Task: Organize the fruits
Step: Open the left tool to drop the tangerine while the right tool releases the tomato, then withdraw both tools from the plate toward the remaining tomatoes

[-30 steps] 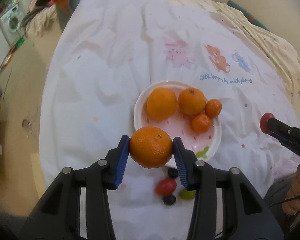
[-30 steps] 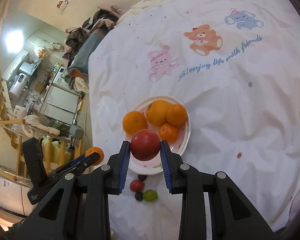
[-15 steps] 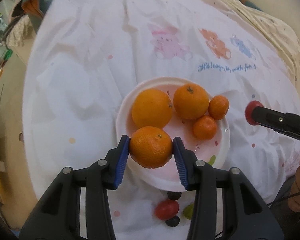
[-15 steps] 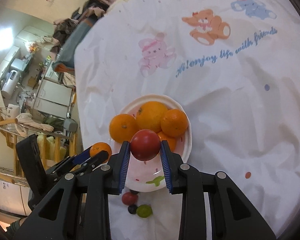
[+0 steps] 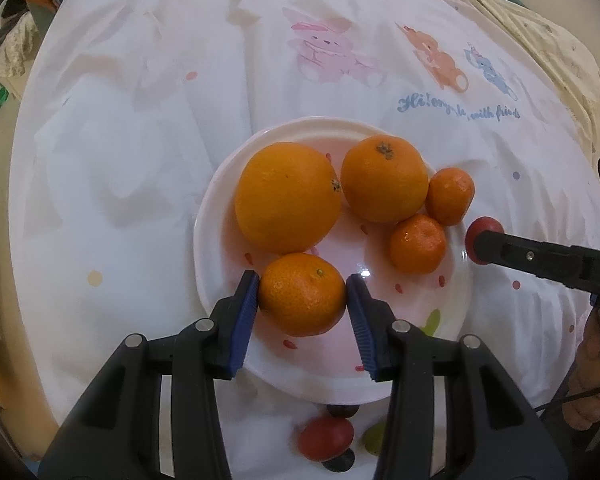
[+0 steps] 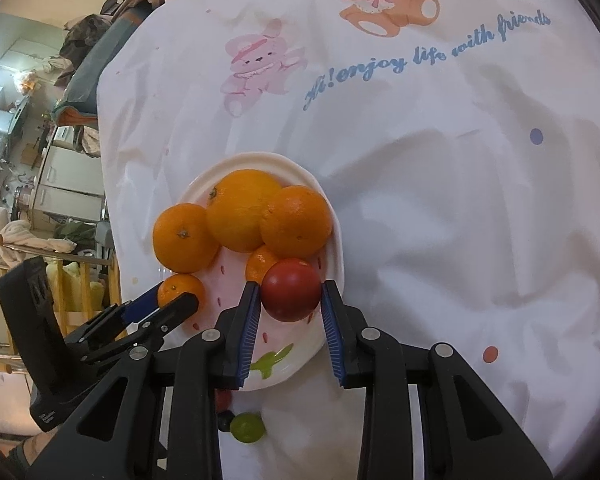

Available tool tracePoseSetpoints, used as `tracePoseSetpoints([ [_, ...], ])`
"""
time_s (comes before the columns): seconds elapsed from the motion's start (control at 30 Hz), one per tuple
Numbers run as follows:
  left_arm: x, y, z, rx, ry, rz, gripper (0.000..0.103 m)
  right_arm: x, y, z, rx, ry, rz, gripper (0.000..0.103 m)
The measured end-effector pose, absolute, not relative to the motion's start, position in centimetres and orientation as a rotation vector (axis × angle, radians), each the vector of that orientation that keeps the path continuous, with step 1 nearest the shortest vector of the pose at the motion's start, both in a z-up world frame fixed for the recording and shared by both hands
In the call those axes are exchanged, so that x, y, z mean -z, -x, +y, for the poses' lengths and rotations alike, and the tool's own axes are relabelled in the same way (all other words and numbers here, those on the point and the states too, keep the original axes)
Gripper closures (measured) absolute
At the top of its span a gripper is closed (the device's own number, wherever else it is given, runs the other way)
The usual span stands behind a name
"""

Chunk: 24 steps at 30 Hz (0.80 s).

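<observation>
The left tool (image 5: 302, 295) is clenched on a mandarin (image 5: 302, 294), pinched at its widest part so the round fruit cannot roll out, and held low over the near part of the plate (image 5: 220, 208) where bare space is left. The right tool (image 6: 288, 297) grasps a red tomato (image 6: 291, 290) the same way, at the plate's right edge beside the small mandarins. Both fruits seem to be brought over the plate at once so each can be set down in its own gap.

The plate lies on a white printed cloth (image 5: 140, 120) that covers the surface below; whether that is a desk or a bed I cannot tell. On the plate sit a large orange (image 5: 287, 197), a second orange (image 5: 384, 178) touching it, and two small mandarins (image 5: 449, 196) close together toward the right rim. They crowd the far half, which is likely why the carried fruit is aimed at the near half.

Just off the near rim, a small red tomato (image 5: 326, 438), a green grape (image 6: 247, 427) and dark berries (image 5: 340, 462) lie on the cloth, not yet gathered.
</observation>
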<state>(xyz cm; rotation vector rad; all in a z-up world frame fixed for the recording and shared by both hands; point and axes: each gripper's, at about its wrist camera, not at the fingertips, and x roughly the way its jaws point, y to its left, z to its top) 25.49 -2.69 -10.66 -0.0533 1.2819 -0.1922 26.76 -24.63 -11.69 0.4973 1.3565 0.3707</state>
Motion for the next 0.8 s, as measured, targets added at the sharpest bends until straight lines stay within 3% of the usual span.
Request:
tracePoseSetpoints([
  [0.23, 10.6, -25.5, -2.9, 0.203, 0.053, 1.289, 0.062, 11.7, -26.8, -24.6, -0.357, -0.5, 1.34, 0.065],
  [0.27, 10.7, -25.5, -3.0, 0.205, 0.059, 1.294, 0.06, 11.7, -26.8, -24.6, -0.357, -0.502, 1.336, 0.06],
  [0.3, 10.6, -25.5, -3.0, 0.215, 0.07, 1.297, 0.055, 11.6, -26.9, -24.7, -0.358, -0.509, 1.333, 0.052],
  [0.37, 10.3, -25.4, -3.1, 0.243, 0.096, 1.292, 0.036, 11.4, -26.8, -24.9, -0.35, -0.522, 1.322, 0.045],
  [0.47, 9.5, -25.3, -3.2, 0.237, 0.095, 1.266, 0.025, 11.1, -26.8, -25.0, -0.346, -0.526, 1.313, 0.044],
  [0.8, 8.3, -24.5, -1.8, 0.15, 0.077, 1.212, 0.025, 10.1, -26.2, -25.0, -0.35, -0.513, 1.29, 0.043],
])
